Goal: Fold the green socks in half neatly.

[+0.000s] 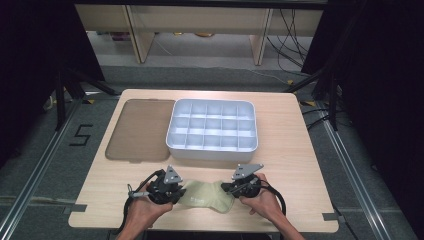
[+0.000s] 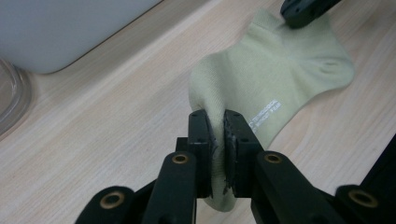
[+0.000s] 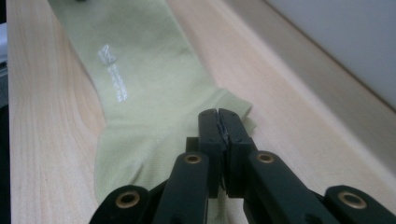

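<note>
Two claws, one sock, both ends pinched. Going from largest down:

Pale wood counter point(image 1: 295, 165), rounded corners, nearly bare along its near edge.

White compartment tray point(image 1: 212, 129) at the far middle, grid of cells all empty as far as can be told; long side parallel to the near edge.

Brownish translucent lid point(image 1: 137, 130) flat just left of the tray, toward the far left corner.

Pale green sock point(image 1: 207, 196) lying flat by the near edge, about midway between the near corners, well short of the tray. Long axis running left to right, roughly parallel to the near edge and to the tray's long side. White printed lettering on the foot point(image 2: 266, 112).

Left claw point(image 2: 218, 135) closed on one end of the sock, fabric bunched between the pads, seen plainly in the left gripper view. Right claw point(image 3: 219, 133) closed on the opposite end at the ribbed cuff, a thin fold of cloth nipped between the jaws.

Key relation, as a judgement: sock stretched between the claws, one at each end, neither hand nearer than the other. Tray directly beyond the sock, across its short axis. Any fold probably end to end along the long axis; any carry to the tray straight away from the near edge.
</note>
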Demonstrator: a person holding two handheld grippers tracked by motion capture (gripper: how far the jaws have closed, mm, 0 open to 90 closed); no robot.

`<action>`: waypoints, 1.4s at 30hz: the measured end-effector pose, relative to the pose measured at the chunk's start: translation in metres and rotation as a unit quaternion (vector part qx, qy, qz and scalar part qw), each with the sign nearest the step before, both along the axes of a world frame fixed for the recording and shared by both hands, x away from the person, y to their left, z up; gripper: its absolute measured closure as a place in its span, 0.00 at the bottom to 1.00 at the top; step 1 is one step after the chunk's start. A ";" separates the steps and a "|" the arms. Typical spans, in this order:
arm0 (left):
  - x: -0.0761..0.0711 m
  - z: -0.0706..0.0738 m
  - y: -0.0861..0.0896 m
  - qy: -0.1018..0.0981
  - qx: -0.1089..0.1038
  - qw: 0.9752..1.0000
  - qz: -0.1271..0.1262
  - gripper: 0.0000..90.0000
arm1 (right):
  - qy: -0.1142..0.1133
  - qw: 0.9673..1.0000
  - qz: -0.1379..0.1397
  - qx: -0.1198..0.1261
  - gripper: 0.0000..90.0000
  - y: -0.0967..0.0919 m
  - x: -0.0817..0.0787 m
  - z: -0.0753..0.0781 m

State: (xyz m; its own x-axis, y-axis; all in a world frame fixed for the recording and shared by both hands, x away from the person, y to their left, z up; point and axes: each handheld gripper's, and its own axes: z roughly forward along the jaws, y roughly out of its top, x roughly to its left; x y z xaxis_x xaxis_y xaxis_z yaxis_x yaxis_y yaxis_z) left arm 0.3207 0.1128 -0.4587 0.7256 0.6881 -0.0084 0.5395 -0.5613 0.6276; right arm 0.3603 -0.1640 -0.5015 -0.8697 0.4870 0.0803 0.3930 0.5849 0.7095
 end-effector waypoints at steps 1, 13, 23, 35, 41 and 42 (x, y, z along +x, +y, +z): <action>0.000 0.002 -0.002 0.000 -0.002 1.000 -0.003 0.91 | 0.000 1.000 0.001 -0.002 0.99 0.001 0.000 -0.001; 0.002 0.000 -0.034 -0.005 -0.057 0.998 -0.023 0.91 | 0.032 0.999 0.000 0.020 0.99 -0.002 0.005 -0.007; 0.006 -0.015 -0.060 0.003 -0.074 0.997 -0.039 0.91 | 0.033 0.999 0.001 0.027 0.99 -0.004 0.007 -0.008; 0.008 -0.023 -0.064 0.010 -0.073 0.996 -0.043 0.90 | 0.036 0.999 -0.004 0.032 0.98 -0.004 0.007 -0.007; 0.009 -0.024 -0.064 0.008 -0.074 0.996 -0.042 0.90 | 0.025 0.999 -0.012 0.040 0.98 -0.011 0.008 0.004; 0.009 -0.024 -0.064 0.010 -0.076 0.996 -0.039 0.90 | 0.025 0.999 -0.012 0.040 0.98 -0.011 0.008 0.004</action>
